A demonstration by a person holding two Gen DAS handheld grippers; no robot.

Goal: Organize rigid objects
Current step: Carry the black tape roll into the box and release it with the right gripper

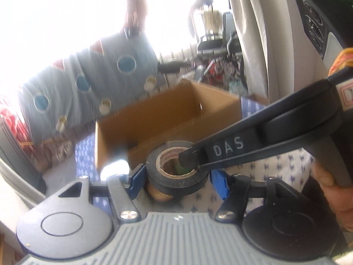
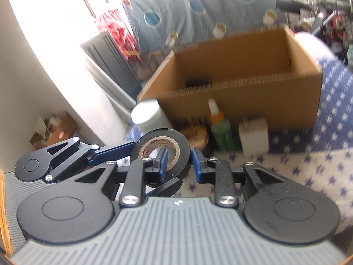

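**Holding tape roll aloft w/ both grippers, box ahead**

Hanging clear of the blue star-print cloth: black tape roll, short of the open cardboard box, toward its front-left corner. Tilted, core facing up & toward the cameras. Not yet over the rim.

Left hand-held gripper: spread about halfway, blue pads set against opp. outer sides of the roll, apparently clamping across its full width.

Right hand-held gripper: nearly pressed together, one finger down inside the cardboard core, the other outside, pinching the roll's wall.

Handling, as judged:
- Light, stiff, unlikely to crush under pad pressure.
- Outer wrap smooth vinyl, prob. a bit slick on the curved side. Liable to pivot or squirt out of a hold across the diameter if squeezed off-centre.
- Favouring the wall pinch through the core as the surer hold: flatter faces, cardboard liner for friction.
- Best taken there, or across the widest line w/ pads square.
- Not fragile; short drop into the box prob. harmless.

Waiting on the cloth by the box front, close together: white jar, gold-brown roll, green dropper bottle, white block. Inside the box, something dark, too blurred to ID.

Beware twisting one hand against the other & levering the roll loose; better to let go w/ one before lowering.
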